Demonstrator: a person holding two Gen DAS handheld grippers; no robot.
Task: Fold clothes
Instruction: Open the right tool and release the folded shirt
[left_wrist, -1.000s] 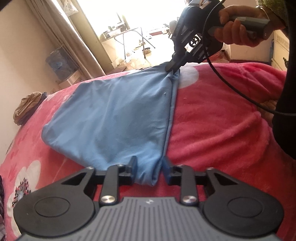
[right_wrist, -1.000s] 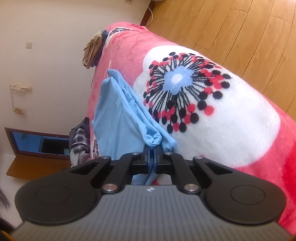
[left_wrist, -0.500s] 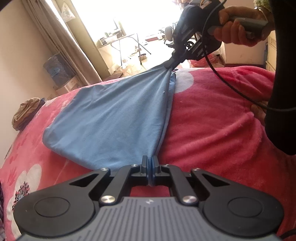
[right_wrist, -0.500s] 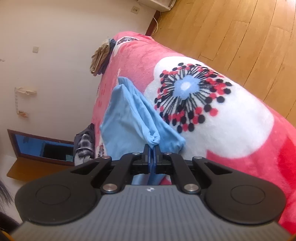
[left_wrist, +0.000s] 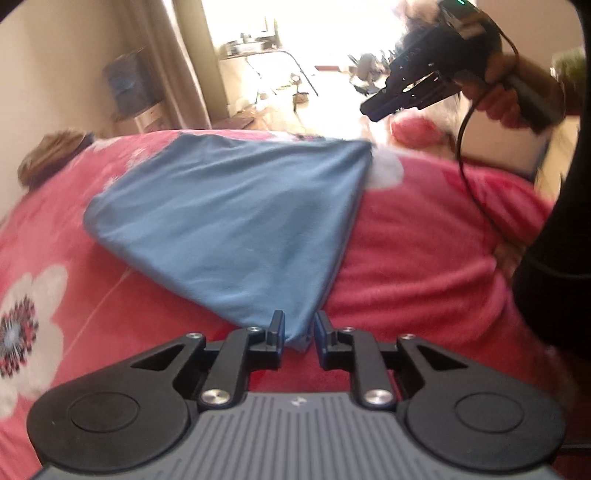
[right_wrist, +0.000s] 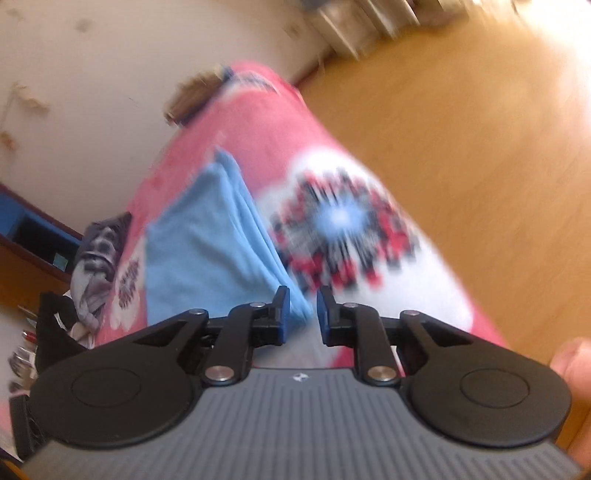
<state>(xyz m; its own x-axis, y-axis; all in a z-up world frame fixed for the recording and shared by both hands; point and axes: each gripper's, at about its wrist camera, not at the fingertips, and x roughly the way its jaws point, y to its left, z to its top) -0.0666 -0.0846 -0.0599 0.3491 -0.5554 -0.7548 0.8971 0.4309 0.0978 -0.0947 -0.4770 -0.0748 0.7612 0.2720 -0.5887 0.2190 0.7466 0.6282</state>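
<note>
Both grippers read released now. Left gripper (left_wrist: 298, 329) has its jaws parted w/ the near corner of the light-blue knit garment (left_wrist: 236, 225) lying loose between them, not pinched. Right gripper (right_wrist: 299, 309) is parted too; in left wrist view the right gripper (left_wrist: 373, 109) hangs up in the air, clear of the cloth's far corner.

Change vs half a sec ago: both were clamped on the blue fabric, the far corner lifted and the edge pulled taut betw. them. Now that corner is down on the pink fleece blanket w/ white flower print (left_wrist: 424, 258) covering the bed, and the edge has gone slack. My read: a fold or a straighten-out has just been laid down and let go, so this piece is at rest. Whether it needs another fold I can't settle; it already looks doubled, layered edges showing in right wrist view (right_wrist: 207, 236), tho that frame is blurred.

Garment sits on top of the bed, approx mid-blanket, lying flat. Long axis runs along the straight edge from the near corner by my left gripper away to the far corner below the right one, i.e. pointing away from left cam and slightly to the right. The body of the cloth spreads off that edge toward the wall side.
</note>
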